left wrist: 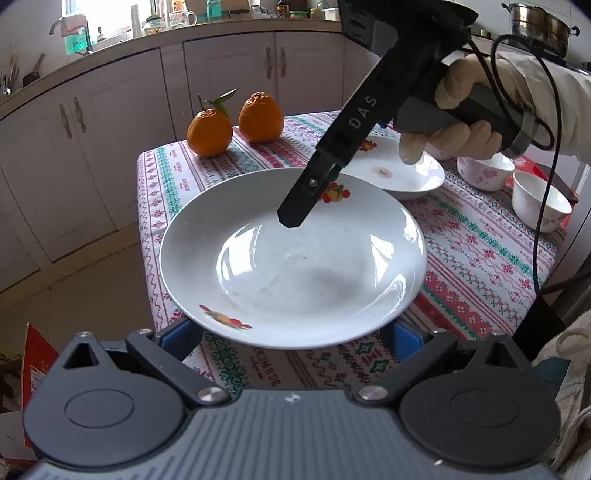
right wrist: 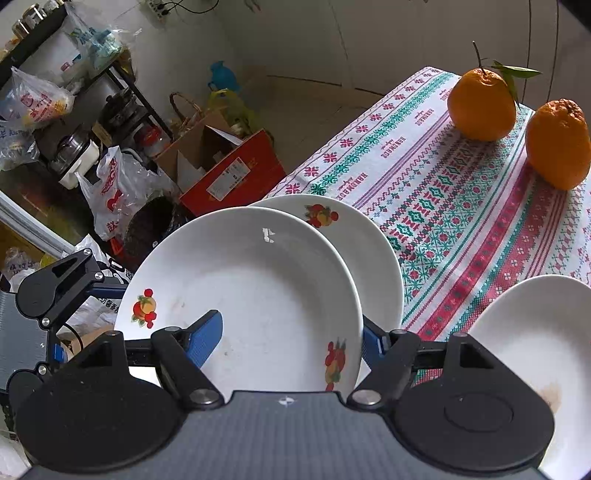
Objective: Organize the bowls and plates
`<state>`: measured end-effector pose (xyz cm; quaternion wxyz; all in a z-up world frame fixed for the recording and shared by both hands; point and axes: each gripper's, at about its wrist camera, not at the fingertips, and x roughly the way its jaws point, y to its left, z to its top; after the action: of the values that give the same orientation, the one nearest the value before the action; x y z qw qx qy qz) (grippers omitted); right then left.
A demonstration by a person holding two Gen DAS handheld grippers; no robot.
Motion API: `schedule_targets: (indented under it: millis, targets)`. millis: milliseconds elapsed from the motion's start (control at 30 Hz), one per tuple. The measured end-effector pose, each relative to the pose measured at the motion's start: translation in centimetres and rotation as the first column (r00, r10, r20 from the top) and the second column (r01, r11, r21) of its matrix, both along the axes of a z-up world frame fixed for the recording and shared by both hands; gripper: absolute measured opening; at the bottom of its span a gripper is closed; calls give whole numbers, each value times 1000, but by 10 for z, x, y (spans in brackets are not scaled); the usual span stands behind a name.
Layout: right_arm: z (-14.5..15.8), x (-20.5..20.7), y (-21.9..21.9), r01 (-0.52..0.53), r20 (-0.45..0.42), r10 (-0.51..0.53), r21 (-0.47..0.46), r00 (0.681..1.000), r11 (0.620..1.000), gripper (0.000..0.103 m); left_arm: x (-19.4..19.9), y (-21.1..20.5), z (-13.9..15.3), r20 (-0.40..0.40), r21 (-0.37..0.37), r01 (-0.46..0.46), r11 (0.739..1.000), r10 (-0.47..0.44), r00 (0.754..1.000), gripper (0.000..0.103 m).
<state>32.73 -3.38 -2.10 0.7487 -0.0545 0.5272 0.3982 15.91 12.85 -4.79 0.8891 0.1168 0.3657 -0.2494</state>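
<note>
Though ajar, right tongs on plate

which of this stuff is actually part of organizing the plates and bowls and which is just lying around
Part of the job:
- near plate
- far plate
- pink-flowered bowl
- white bowl

Just lying about:
- leafy orange
- bare orange
- steel pot on the counter
- red box on the floor

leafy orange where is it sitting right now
Left wrist view: the leafy orange stands at the table's far left corner on the patterned cloth, just left of the other orange and beyond the big white plate.
</note>
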Motion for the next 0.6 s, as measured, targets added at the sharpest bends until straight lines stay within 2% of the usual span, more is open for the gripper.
schedule_targets:
  millis: [600]
  targets:
    - [-2, 6, -13, 57, -11, -57, -7, 998, 998, 81, 25, -3, -8, -15, 20, 48, 999, -47, 999, 101]
